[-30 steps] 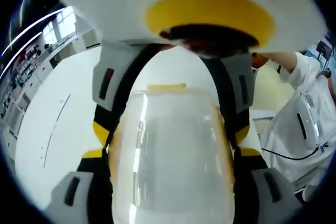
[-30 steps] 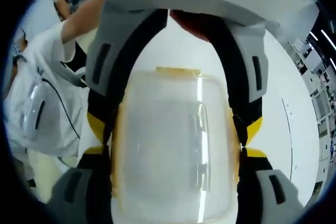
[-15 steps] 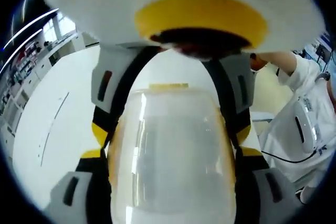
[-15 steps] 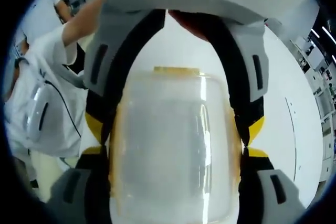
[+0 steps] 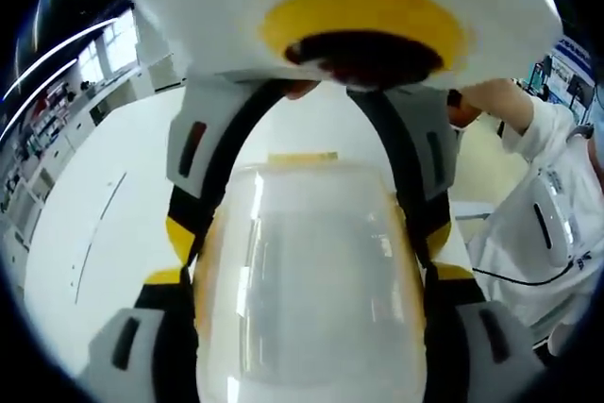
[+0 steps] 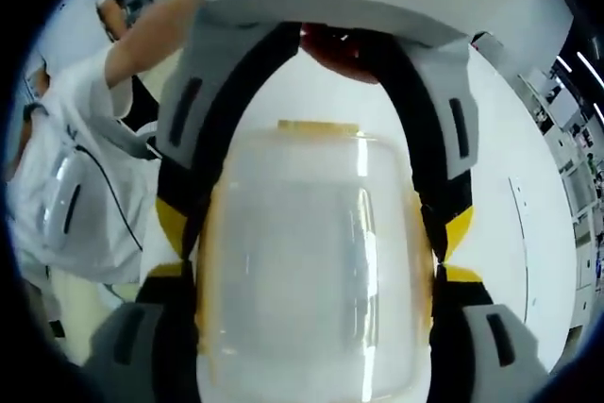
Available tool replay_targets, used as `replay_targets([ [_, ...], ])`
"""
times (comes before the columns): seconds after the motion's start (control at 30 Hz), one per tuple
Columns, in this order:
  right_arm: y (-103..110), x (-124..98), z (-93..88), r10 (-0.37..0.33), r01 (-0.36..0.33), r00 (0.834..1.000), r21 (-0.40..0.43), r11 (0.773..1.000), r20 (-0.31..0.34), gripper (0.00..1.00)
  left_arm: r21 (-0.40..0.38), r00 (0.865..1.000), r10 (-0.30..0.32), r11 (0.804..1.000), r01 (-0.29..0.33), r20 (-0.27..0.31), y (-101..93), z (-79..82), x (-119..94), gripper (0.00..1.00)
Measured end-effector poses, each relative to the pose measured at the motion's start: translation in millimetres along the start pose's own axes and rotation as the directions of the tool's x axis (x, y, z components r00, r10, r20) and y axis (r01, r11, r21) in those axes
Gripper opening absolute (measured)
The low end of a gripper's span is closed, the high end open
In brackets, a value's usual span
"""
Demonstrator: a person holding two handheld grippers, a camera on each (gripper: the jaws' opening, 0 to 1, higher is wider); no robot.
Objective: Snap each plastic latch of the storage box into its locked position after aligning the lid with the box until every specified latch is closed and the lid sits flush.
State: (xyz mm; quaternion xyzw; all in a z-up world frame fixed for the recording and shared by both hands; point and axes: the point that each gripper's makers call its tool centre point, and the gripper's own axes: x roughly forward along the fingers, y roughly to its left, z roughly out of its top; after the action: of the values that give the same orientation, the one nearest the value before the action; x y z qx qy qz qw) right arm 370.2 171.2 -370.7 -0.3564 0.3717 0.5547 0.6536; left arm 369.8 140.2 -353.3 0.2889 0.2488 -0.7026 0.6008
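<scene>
Straddling the storage box (image 5: 311, 280) lengthwise: my left gripper (image 5: 319, 92), one jaw down each long side, tips arching together past the far end.

- Jaw state, left: spread wide with the box filling the gap. Whether they clamp it or only flank it, I cannot tell.
- Jaw state, right gripper (image 6: 330, 44): same arrangement from the opposite end, box between the jaws. Grip likewise not determinable.
- Box: translucent, lid on, lying on the white table (image 5: 94, 224). Its long axis runs straight from one of my grippers to the other.
- Yellow strip (image 5: 300, 155): sits at the box's far edge in each view, just beyond the lid; probably a latch, detail too blurred to confirm.
- Opposing gripper: meets my tips at the far end of the box, seemingly touching.
- Judgement: end latches lie dead ahead of each gripper, equally near both.
</scene>
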Motion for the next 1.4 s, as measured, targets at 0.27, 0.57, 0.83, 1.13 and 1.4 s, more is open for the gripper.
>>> replay_targets([
  [0.27, -0.6, -0.3, 1.2, -0.014, 0.014, 1.000, -0.003, 1.000, -0.007, 1.00, 0.005, 0.999, 0.003, 1.000, -0.003, 0.044, -0.8, 1.1, -2.8, 1.00],
  [0.57, 0.4, -5.6, 3.6, -0.059, 0.059, 0.998, 0.018, 0.998, -0.011, 1.00, 0.058, 1.000, 0.006, 0.998, -0.006, 0.001, -10.8, 1.1, -8.1, 1.00],
  [0.83, -0.4, -27.0, 16.1, -0.113, 0.111, 0.992, 0.033, 0.993, 0.052, 1.00, 0.093, 0.997, 0.065, 0.993, -0.068, 0.036, -10.7, 13.7, -24.9, 1.00],
  [1.13, -0.6, -46.2, 19.9, -0.187, 0.186, 0.976, 0.021, 0.982, 0.115, 0.98, 0.131, 0.971, 0.150, 0.975, -0.177, 0.188, -11.1, 34.9, -43.4, 1.00],
  [1.4, -1.4, -61.3, 25.6, -0.259, 0.256, 0.938, 0.041, 0.966, 0.232, 0.97, 0.092, 0.921, 0.220, 0.961, -0.261, 0.321, -8.3, 34.9, -55.5, 1.00],
])
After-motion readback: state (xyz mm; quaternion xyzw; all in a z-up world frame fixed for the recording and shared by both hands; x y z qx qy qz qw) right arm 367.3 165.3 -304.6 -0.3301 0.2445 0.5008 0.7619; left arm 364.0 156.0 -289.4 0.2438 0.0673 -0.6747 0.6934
